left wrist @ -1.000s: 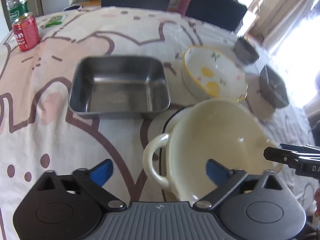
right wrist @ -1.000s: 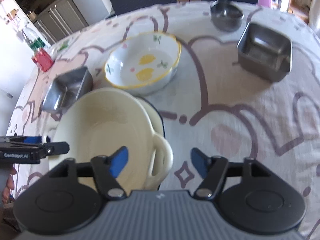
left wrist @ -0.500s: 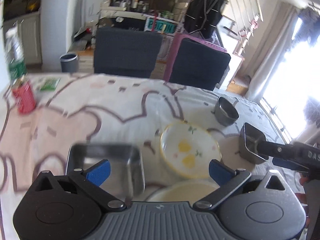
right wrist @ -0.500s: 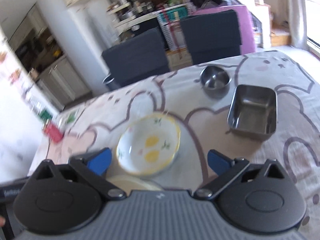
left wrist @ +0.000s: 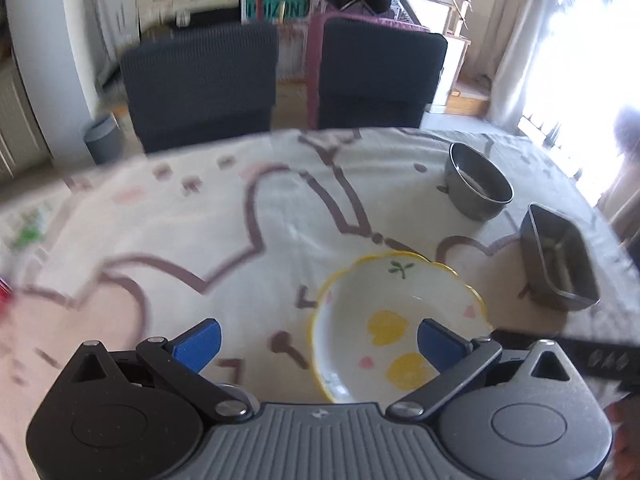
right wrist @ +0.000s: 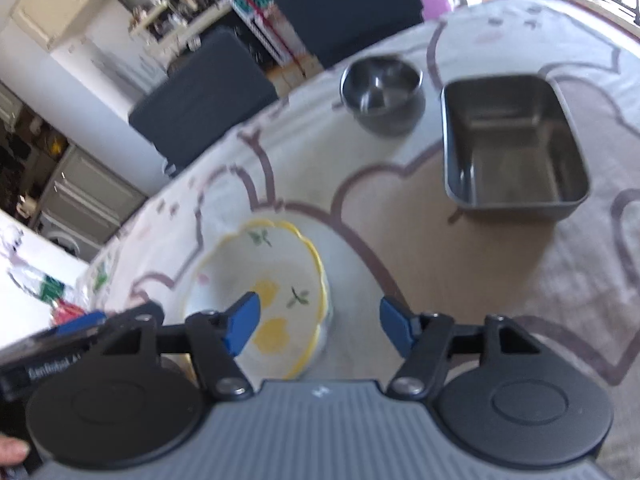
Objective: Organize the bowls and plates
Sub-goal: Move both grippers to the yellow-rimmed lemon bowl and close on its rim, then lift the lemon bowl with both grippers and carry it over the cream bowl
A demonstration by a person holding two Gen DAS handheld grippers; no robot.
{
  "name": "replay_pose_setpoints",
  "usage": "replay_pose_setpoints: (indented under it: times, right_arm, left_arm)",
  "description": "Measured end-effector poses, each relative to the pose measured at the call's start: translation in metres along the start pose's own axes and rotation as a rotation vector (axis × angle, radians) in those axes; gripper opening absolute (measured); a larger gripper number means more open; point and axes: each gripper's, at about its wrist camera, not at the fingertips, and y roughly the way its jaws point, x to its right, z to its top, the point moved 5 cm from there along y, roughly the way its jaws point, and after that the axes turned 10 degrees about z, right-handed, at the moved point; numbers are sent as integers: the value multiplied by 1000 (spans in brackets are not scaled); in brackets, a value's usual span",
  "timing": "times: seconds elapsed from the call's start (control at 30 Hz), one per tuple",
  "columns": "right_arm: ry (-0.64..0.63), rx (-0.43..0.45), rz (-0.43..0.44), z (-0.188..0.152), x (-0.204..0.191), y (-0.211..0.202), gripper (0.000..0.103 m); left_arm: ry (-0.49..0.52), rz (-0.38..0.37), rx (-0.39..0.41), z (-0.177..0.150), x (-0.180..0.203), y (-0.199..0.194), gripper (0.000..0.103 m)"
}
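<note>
Left hand-held gripper (left wrist: 318,344) had jaws spread wide, nothing between them – hung over near rim of lemon-print bowl (left wrist: 396,324). Right hand-held gripper (right wrist: 316,326) jaws apart too, had just been closing in, empty; same bowl's edge sat below gap. Bowl sat on worktop (left wrist: 180,232) with cartoon-print cloth. Round steel bowl (right wrist: 382,92) and rectangular steel tray (right wrist: 512,144) side by side further back – well clear of both grippers.

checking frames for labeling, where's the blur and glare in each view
Left wrist: window glare whites out the right edge, motion blur smears the tablecloth at left, the lemon bowl stays fairly sharp. Right wrist: overall soft, lemon bowl and background blurred, square steel pan clearer.
</note>
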Motion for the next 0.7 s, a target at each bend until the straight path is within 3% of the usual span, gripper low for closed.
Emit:
replay_pose_setpoints:
  times: [0.07,0.13,0.23,0.3,0.37,0.47,0.7]
  right_arm:
    - [3,-27,-2,-3,4,12,61]
    - [25,-46,6,-4,7,21,48]
    - [31,-61,11,-5,9,31,29]
    - [15,-62,-1,-4,8,35,22]
    - [7,-67,-8,-3,8,39,19]
    - [15,-91,-10,-3,6,43,15]
    - [-66,-91,-73,-4,-6,44,12]
  left_arm:
    - [-10,-4,-43,-2,-2,13,71]
    - [-12,25,-59,-4,-4,25,63]
    - [-23,0,-64,-5,-6,37,55]
    - [-39,-28,-74,-5,-8,41,44]
    - [-43,-35,-88,-5,-9,47,26]
    - [-34,-54,-95,-6,-7,50,14]
    - [-20,-58,-83,-7,-3,49,9]
